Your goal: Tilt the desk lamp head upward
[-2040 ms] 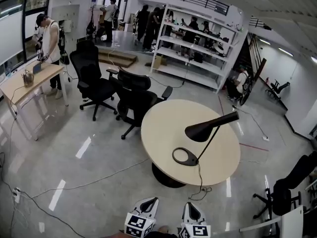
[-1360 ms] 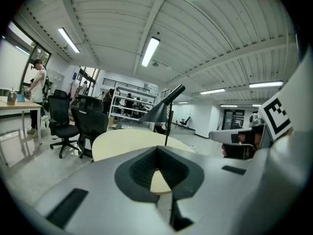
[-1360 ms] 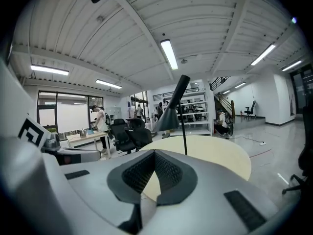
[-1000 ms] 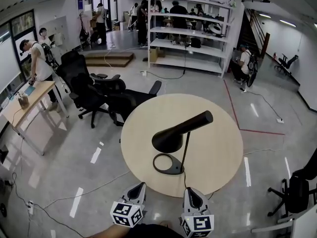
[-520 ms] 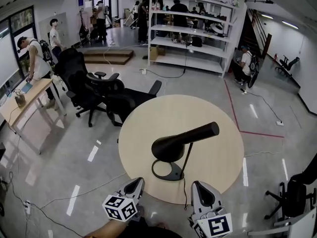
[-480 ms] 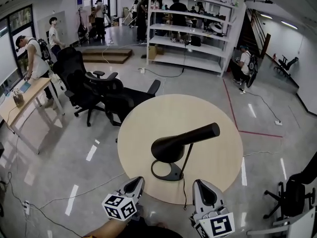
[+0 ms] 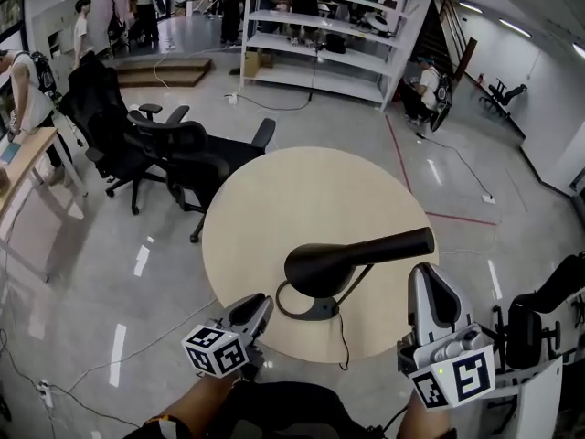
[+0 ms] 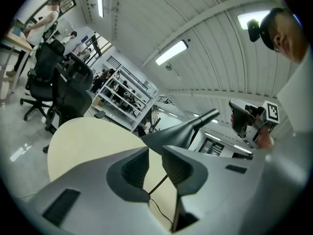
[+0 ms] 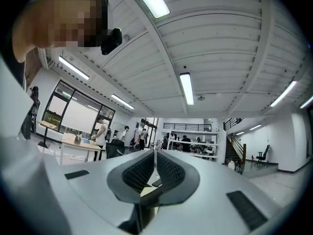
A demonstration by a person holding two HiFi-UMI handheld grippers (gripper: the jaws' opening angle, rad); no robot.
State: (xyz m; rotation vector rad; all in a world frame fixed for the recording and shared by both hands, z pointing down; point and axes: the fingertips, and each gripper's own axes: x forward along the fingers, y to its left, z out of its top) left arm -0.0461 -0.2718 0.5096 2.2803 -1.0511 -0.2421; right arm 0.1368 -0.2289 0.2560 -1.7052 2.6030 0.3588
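The black desk lamp [image 7: 320, 268] stands on the round beige table [image 7: 302, 199], its cone head low at the left and its straight arm running out to the right. The left gripper [image 7: 259, 303] is at the table's near edge, left of the lamp base [image 7: 302, 307]. Its jaws have just been opening and nothing is between them. In the left gripper view the left gripper [image 8: 155, 153] points at the lamp head [image 8: 171, 133]. The right gripper [image 7: 428, 277] is raised just below the arm's right end, apart from it. In its own view the right gripper [image 9: 155, 156] looks shut and empty.
The lamp's cord [image 7: 343, 332] hangs over the table's near edge. Black office chairs [image 7: 183, 154] stand left of the table, and another chair [image 7: 539, 318] at the right. White shelving [image 7: 320, 35] with people beside it is at the back. A desk [image 7: 23, 163] is far left.
The right gripper rose and moved right, up beside the lamp arm's end. The left gripper moved toward the table edge. The lamp keeps its pose.
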